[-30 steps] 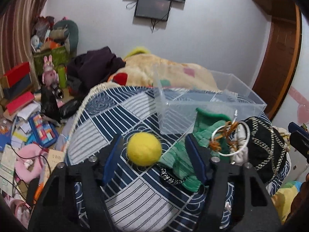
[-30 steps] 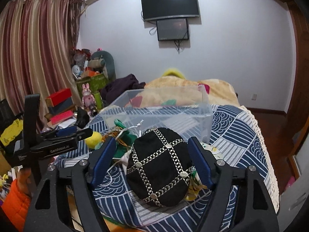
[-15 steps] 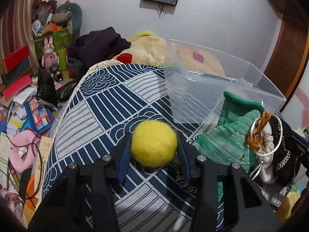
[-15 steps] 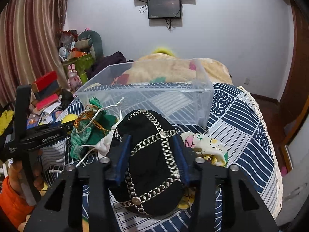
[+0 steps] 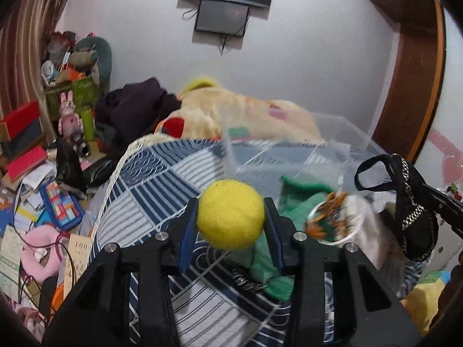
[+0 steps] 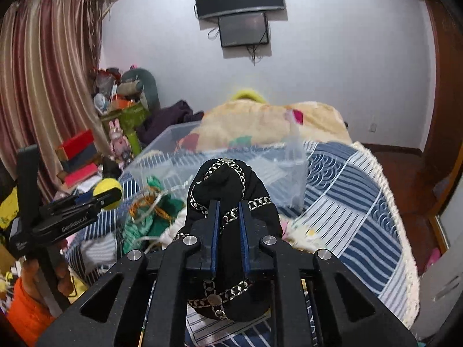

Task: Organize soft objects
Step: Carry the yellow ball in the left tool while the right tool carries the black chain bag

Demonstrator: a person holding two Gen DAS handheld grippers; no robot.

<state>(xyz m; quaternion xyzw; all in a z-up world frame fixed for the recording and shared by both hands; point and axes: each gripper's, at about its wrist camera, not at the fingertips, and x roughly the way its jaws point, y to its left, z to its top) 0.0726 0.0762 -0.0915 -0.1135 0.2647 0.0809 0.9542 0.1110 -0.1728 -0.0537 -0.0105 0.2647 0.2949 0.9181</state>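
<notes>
My left gripper (image 5: 231,212) is shut on a yellow felt ball (image 5: 230,214) and holds it above the blue patterned bedspread (image 5: 150,185). My right gripper (image 6: 228,211) is shut on a black cap with silver chain trim (image 6: 228,185), lifted off the bed; the cap also shows in the left wrist view (image 5: 405,202). A clear plastic bin (image 6: 231,159) stands on the bed just behind both. A green knit piece (image 5: 292,199) and a white item with an orange cord (image 5: 332,219) lie between the grippers.
A beige blanket (image 6: 269,118) and dark clothes (image 5: 136,110) are heaped behind the bin. The floor at the left is littered with books, boxes and toys (image 5: 34,173). The bed's fringed right edge (image 6: 396,202) drops to a wooden floor.
Both grippers closed on their objects and lifted them: the left took the yellow ball off the bedspread, the right squeezed the black cap and raised it.
</notes>
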